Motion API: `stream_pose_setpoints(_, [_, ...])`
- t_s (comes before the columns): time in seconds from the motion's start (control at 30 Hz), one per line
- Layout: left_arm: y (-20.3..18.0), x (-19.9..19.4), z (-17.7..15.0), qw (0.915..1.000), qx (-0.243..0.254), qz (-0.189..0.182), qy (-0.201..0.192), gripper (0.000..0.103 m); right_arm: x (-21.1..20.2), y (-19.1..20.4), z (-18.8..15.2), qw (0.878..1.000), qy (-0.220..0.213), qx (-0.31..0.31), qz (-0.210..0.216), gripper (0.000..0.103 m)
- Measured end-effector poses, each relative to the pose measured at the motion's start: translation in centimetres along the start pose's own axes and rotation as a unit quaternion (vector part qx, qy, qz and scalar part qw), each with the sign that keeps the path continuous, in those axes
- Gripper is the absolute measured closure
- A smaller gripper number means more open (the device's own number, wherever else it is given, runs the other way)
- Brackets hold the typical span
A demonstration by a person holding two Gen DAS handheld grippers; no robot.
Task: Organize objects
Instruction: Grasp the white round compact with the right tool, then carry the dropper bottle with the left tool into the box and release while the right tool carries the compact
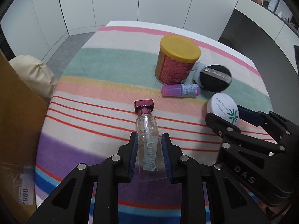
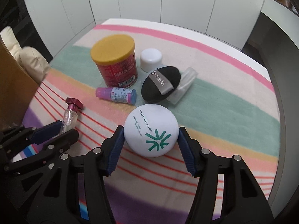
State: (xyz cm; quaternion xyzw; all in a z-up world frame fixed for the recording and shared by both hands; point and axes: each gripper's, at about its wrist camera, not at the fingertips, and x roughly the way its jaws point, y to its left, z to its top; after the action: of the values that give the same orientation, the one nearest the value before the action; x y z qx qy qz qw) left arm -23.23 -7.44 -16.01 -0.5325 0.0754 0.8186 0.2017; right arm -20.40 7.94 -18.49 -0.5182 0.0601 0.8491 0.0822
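Left hand-held gripper [image 1: 149, 155]: you have its blue ribbed pads pressed onto the flat sides of the perfume bottle [image 1: 147, 136], pinching it low on its body.
Perfume bottle: clear glass, slim and rectangular, with a square metallic magenta cap pointing away from you; it sits in your left grip above the red-striped part of the cloth.
Right hand-held gripper [image 2: 151, 140]: half spread, one pad on each side of the powder compact [image 2: 150, 129]; the left pad looks to touch its rim, but whether the right one presses you cannot tell.
Powder compact: smooth white disc, domed lid, green star mark and printed lettering, lying on the thin red stripes.
Worktop [image 2: 233, 59]: white, covered by a soft, fuzzy striped blanket [image 2: 224, 97].
Tin [image 2: 114, 59]: round red can with a matte yellow plastic lid, standing upright.
Small bottle [image 2: 116, 95]: pink-purple plastic, lying on its side just before the tin.
Puff [image 2: 160, 83]: black, oval, velvety, grey ribbon strap across it, resting near a white cap [image 2: 151, 58].
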Motion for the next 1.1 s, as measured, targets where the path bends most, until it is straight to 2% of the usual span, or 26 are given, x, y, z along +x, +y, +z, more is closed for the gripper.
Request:
stream_pose_setpoints(0.13, [-0.3,-2.7,0.1,0.9999,-0.006,-0.009,-0.002,0.078,-2.8,0.0,-0.4,1.0,-0.002,0.012,0.002,0.043])
stream_pose_setpoints(0.37, [-0.7,-9.7,-0.1,0.9994,0.002,-0.014,-0.032,0.078,-10.2,0.7,-1.7,1.0,-0.023,0.02,0.004,0.043])
stream_pose_setpoints(0.57, [-0.4,-15.3,-1.5,0.9985,-0.015,-0.03,-0.044,0.078,-17.0,1.0,-2.9,0.999,-0.048,0.022,0.001,0.043])
stream_pose_setpoints(0.67, [-1.1,-18.0,-2.1,0.9979,-0.008,-0.031,-0.057,0.078,-19.3,1.3,-3.5,0.998,-0.053,0.018,-0.001,0.043])
stream_pose_setpoints(0.83, [-1.1,-21.6,-3.2,0.996,0.011,-0.031,-0.083,0.078,-21.6,0.9,-4.6,0.998,-0.06,0.019,-0.002,0.043])
stream_pose_setpoints(1.0, [-0.9,-22.9,-4.6,0.9944,0.028,-0.03,-0.097,0.078,-22.8,0.6,-5.4,0.997,-0.071,0.022,0.004,0.043])
stream_pose_setpoints(1.1, [-1.0,-23.1,-5.0,0.9945,0.032,-0.038,-0.092,0.078,-22.9,0.2,-5.3,0.997,-0.074,0.035,0.005,0.043])
